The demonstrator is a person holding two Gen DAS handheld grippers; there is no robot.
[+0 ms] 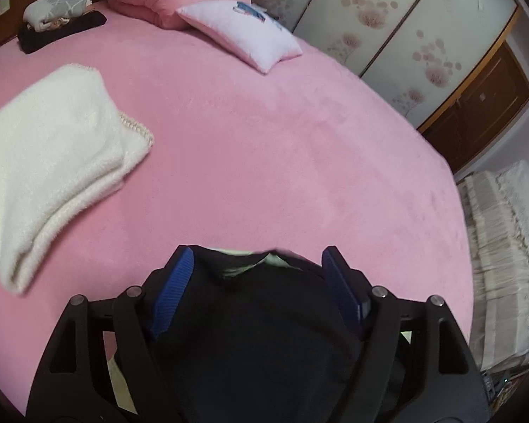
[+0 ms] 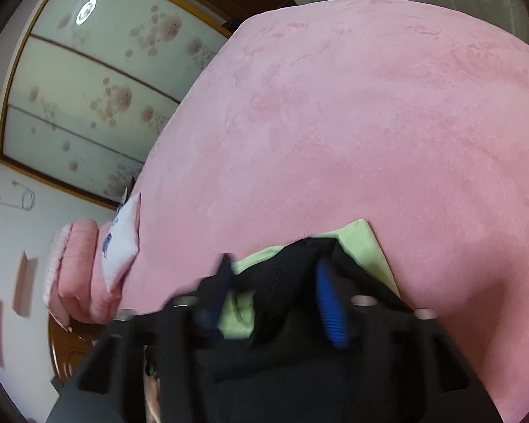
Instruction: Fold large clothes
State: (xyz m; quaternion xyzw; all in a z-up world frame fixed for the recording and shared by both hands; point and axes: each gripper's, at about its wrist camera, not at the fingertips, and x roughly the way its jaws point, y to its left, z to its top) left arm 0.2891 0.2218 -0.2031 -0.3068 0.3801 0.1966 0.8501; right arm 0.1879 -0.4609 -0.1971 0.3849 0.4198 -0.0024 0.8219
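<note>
We've got both tongs spread wide over the pink bed: black garment bunched loosely between the left tongs, its black-and-green edge between the right tongs, folded white blanket far left.

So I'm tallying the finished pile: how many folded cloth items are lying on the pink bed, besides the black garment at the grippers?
2. A cream folded blanket lies at the left, and a black folded cloth lies at the far left corner under a grey-green bundle. More may lie out of view.
</note>
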